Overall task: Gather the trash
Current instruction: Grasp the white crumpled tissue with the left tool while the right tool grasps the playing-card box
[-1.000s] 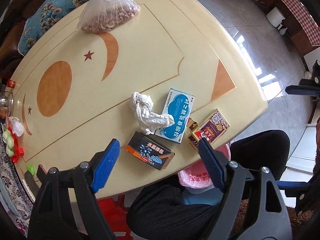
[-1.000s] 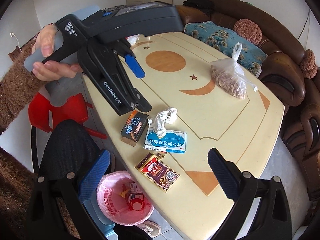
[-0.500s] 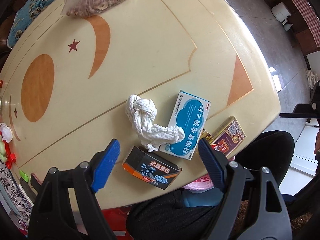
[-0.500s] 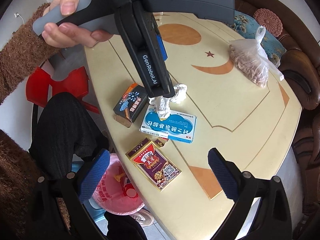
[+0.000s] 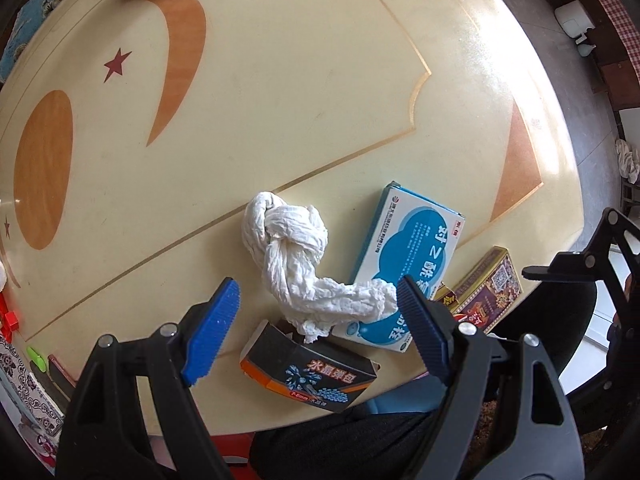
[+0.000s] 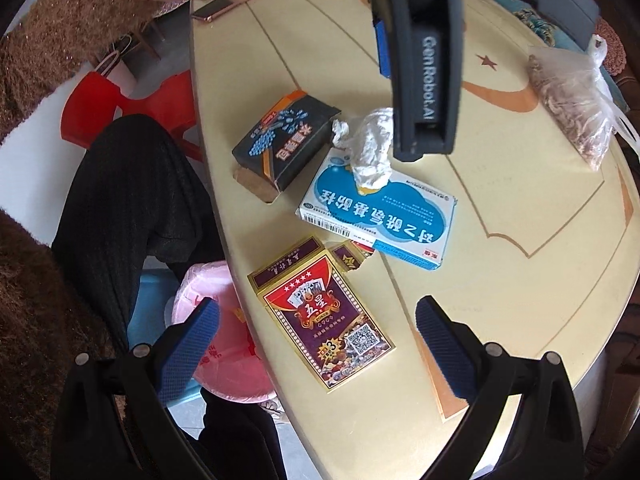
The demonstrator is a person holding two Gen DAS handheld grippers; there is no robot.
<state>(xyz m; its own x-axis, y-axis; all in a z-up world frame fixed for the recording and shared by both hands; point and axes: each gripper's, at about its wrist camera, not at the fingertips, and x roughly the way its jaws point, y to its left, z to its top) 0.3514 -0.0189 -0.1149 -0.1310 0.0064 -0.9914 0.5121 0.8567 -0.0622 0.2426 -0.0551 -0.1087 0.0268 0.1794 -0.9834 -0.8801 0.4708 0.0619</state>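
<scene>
Trash lies in a small group near the worktop [image 5: 320,92] edge closest to the person: a twisted white tissue [image 5: 298,268], a black box with orange trim [image 5: 308,368], a blue and white medicine box [image 5: 408,256] and a playing card box [image 6: 324,316] in red and gold. The tissue rests partly on the worktop, and its lower end lies over the medicine box and touches the top of the black box. The black box sits just beside the medicine box, at the very edge of the worktop. The card box lies near the medicine box, its flap open toward it.

The left tongs [image 5: 316,320] hover above the tissue with the two blue fingers spread wide, one on each side of the tissue's lower end, and they hold nothing. The right tongs [image 6: 316,344] are also spread wide and hold nothing; they hover above the card box.

Below the worktop edge, beside the person's dark trousers, stands a bin with a pink bag [image 6: 224,344]. Far across the worktop lies a clear plastic bag of nuts [image 6: 568,100].
</scene>
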